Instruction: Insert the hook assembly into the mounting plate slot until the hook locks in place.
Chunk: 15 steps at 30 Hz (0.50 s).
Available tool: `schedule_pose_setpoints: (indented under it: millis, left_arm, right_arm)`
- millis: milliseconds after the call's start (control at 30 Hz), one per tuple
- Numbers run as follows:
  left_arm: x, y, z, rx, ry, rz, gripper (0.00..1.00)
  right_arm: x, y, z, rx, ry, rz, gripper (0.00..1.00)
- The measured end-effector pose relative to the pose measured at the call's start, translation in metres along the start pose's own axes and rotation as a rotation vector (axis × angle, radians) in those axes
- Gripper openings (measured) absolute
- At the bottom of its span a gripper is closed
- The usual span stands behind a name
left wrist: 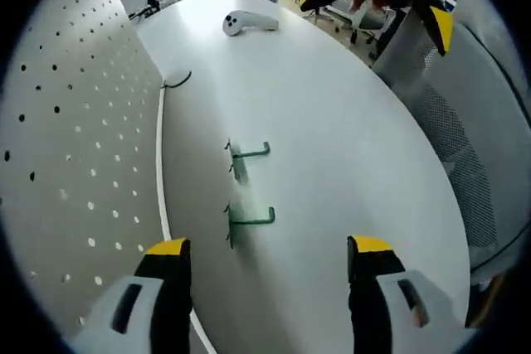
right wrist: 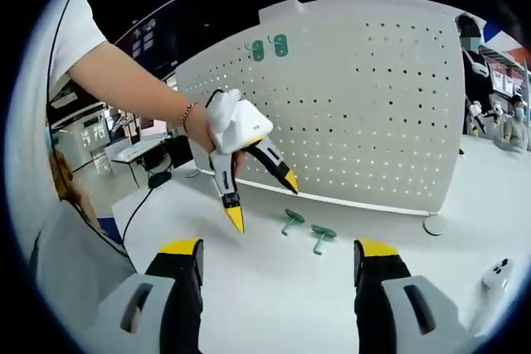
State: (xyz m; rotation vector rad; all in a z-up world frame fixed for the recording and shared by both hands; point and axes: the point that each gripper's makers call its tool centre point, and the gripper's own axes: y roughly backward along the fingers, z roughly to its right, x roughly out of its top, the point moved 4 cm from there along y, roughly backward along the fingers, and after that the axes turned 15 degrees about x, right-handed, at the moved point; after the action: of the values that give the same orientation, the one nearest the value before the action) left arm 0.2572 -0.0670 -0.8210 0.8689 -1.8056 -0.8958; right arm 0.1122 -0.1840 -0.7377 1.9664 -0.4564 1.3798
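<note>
1. In the left gripper view, two green hooks lie centre frame on the white table [left wrist: 348,122]: the farther hook [left wrist: 247,155] and the nearer hook [left wrist: 249,220], apart from each other.
2. The pegboard [left wrist: 75,163] fills the left side.
3. The left gripper [left wrist: 270,259], bottom, has its jaws spread, empty.
4. In the right gripper view, the right gripper [right wrist: 275,259] is likewise spread, holding nothing.
5. A white controller [left wrist: 247,22] sits at upper centre.

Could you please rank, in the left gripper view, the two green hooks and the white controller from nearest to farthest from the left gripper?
From the left gripper:
1. Near green hook, lying on the table just ahead of the fingers.
2. Far green hook, next along the pegboard side.
3. White controller, at the table's far end.
</note>
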Motion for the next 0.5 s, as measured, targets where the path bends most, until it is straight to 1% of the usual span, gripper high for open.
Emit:
schedule_pose_setpoints:
  millis: [100, 167, 333, 500]
  left_arm:
    - [0.0, -0.004, 0.001, -0.02, 0.004, -0.001, 0.8]
    - [-0.001, -0.007, 0.002, -0.021, -0.009, -0.016, 0.8]
    - [-0.002, -0.013, 0.004, -0.038, -0.023, -0.027, 0.79]
    - [-0.006, -0.019, 0.007, -0.056, -0.021, -0.044, 0.79]
  right_arm:
    - [0.0, 0.001, 0.002, -0.006, -0.006, 0.006, 0.72]
    - [0.001, 0.001, 0.002, -0.005, -0.009, 0.012, 0.72]
    - [0.001, 0.0, 0.001, 0.0, -0.008, 0.014, 0.72]
    - [0.002, 0.001, 0.002, -0.003, -0.013, 0.02, 0.72]
